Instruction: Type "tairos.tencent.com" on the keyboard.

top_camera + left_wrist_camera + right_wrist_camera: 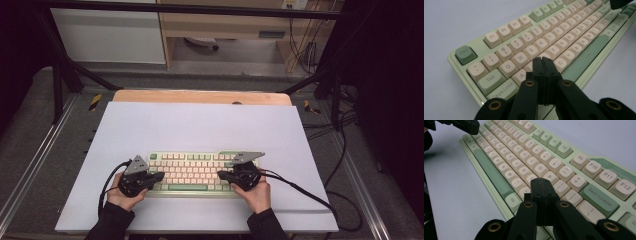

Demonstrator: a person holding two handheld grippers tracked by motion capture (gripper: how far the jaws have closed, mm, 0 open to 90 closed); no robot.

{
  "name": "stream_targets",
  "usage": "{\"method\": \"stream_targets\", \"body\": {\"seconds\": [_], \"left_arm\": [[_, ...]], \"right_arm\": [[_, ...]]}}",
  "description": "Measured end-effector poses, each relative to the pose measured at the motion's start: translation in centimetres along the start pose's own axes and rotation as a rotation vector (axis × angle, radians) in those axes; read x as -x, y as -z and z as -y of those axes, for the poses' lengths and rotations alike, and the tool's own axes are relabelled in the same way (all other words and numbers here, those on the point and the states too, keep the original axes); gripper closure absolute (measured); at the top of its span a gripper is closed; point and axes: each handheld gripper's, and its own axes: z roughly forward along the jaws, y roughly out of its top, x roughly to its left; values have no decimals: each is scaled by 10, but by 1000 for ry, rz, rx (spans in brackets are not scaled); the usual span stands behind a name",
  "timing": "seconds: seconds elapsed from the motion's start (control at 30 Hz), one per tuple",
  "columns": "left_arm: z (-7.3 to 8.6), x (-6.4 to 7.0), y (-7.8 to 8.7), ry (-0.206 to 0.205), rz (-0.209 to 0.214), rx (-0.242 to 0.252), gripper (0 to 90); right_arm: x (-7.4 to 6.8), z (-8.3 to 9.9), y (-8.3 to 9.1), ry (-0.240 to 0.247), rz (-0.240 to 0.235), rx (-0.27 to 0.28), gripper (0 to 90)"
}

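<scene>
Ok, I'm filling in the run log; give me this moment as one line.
scene: keyboard on white sheet | left gripper: shut, over S/D keys | right gripper: shut, over keys near P

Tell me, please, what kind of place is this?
Probably a lab or workshop set up for recording. A black frame surrounds the table, loose cables trail over the grey floor, and a keyboard lies on a white sheet.

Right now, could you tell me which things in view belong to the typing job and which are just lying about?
In the job:
- keyboard
- left hand-held gripper, jaws shut, over the left-hand keys
- right hand-held gripper, jaws shut, over the right-hand keys

Just there:
- white sheet under the keyboard
- wooden table edge
- cables on the floor at the right
</scene>
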Motion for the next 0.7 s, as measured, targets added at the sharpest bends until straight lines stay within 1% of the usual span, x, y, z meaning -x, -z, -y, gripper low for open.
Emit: {"method": "stream_targets", "body": {"seconds": [0.2,0.4,0.53,0.7], "left_arm": [[-4,4,-3,-8,3,-1,893],[-7,8,-7,-13,5,-1,893],[-9,12,-11,-21,11,-8,893],[-10,16,-16,-31,19,-17,893]], "right_arm": [[3,2,2,-8,0,-1,900],[4,2,3,-5,4,4,900],[4,2,4,-13,5,6,900],[4,2,4,-9,7,2,900]]}}
